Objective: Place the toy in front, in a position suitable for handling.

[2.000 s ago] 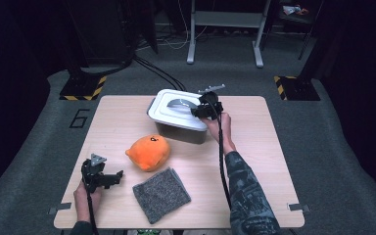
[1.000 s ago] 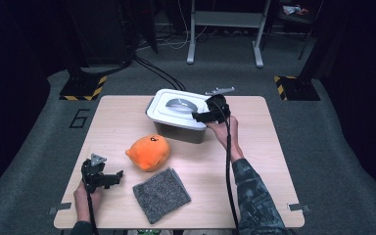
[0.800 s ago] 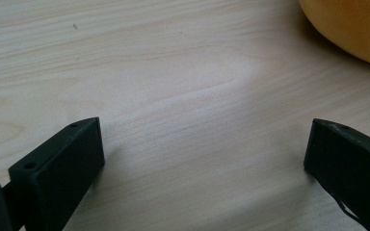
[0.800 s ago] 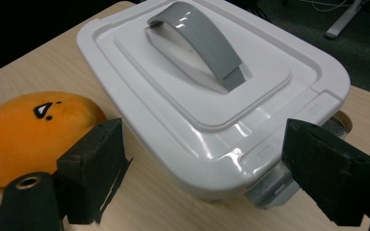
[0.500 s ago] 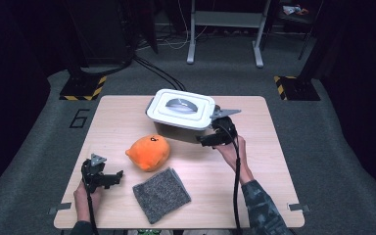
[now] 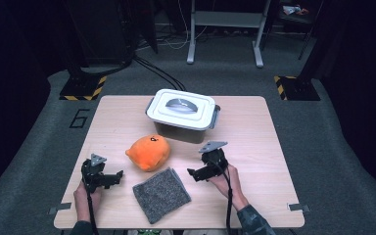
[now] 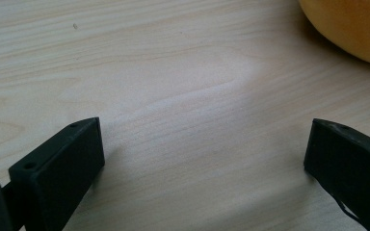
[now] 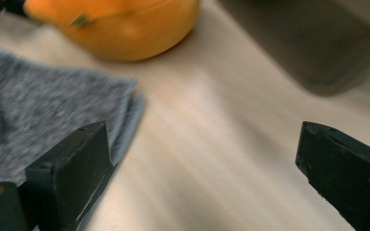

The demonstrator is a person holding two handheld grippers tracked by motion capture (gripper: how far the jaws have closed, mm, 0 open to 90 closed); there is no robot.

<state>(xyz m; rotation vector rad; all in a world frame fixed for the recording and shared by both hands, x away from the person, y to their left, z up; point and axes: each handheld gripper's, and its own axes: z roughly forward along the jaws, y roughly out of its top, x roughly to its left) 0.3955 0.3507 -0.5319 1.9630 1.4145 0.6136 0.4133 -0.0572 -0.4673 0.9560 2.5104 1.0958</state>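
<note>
Blurring smears most of the right gripper view: the grey cloth [image 8: 38, 115], the orange plush toy [image 8: 125, 26] and the dark wall of the lidded box [image 8: 313, 43] all lose their edges there. The toy is cut off at the top of that view, and only a curved orange slice of it enters the upper right corner of the left gripper view. The box's contents are hidden under its white lid [image 6: 182, 107]. The person's forearms are cut off at the bottom edge of the high view.

Count, high view: one table [image 6: 274, 147], one lidded box [image 6: 183, 120] at its far middle, one orange plush toy [image 6: 148, 152] in front of the box, one grey cloth [image 6: 161, 194] flat near the front edge, two grippers.

Right gripper [image 6: 194, 174]: jaws wide apart, just been opening, bare table between them, nothing held. It sits low over the table right of the cloth and in front of the box, pointing toward the cloth and apart from it.

Left gripper [image 6: 119, 175]: jaws wide apart over bare wood, nothing held. It rests at the front left of the table, pointing right, near the toy and left of the cloth, touching neither.
</note>
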